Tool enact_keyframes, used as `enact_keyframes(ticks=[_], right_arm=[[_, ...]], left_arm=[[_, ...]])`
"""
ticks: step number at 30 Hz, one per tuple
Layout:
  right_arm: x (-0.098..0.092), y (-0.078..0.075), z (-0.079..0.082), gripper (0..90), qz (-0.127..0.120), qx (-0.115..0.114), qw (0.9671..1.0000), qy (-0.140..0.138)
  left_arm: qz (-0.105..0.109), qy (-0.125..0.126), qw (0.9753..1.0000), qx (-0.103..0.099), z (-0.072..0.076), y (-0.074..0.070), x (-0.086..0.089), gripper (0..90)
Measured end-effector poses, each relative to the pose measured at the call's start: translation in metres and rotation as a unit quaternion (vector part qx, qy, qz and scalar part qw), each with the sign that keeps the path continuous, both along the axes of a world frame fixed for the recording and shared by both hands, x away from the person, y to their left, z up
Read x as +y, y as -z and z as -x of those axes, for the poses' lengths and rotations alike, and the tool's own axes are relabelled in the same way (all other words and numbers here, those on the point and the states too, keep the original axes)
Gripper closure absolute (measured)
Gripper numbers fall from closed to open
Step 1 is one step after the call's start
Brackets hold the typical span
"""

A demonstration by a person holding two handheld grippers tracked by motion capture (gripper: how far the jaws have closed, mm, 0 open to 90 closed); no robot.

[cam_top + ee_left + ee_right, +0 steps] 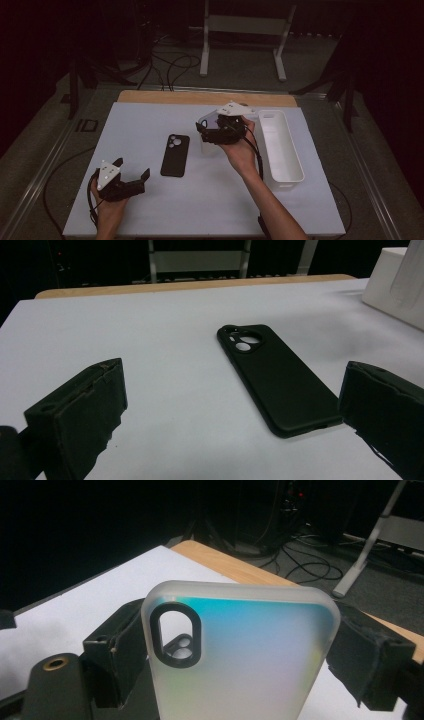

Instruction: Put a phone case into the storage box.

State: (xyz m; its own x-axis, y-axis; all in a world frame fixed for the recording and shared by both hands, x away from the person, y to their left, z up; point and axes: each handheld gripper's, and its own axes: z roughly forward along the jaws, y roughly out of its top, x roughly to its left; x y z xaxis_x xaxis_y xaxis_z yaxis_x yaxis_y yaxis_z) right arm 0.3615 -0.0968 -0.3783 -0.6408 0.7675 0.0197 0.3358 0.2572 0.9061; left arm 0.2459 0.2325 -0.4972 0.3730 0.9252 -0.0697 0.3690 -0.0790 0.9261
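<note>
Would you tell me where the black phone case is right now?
In the high view, the black phone case lies flat mid-table, between the open left gripper and the right gripper.

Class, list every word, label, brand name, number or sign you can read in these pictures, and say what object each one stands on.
None: no readable text appears anywhere.
The black phone case bears no logo or lettering.
The translucent phone case in the right gripper is unmarked.
The white bin and the left gripper carry no labels.

Black two-jaw grippers, grey three-cornered top plates, trailing black cables, bare forearms
</note>
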Motion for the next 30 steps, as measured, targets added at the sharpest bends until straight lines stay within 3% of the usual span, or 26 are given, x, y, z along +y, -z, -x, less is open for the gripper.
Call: enact_keyframes(ticks=[30], right_arm=[[-0.038, -0.008, -0.032, 16.5, -0.003, 0.0, 0.9983, 0.057]], left_arm=[[0.002, -0.001, 1.0, 0.006, -0.001, 0.001, -0.002, 0.0]])
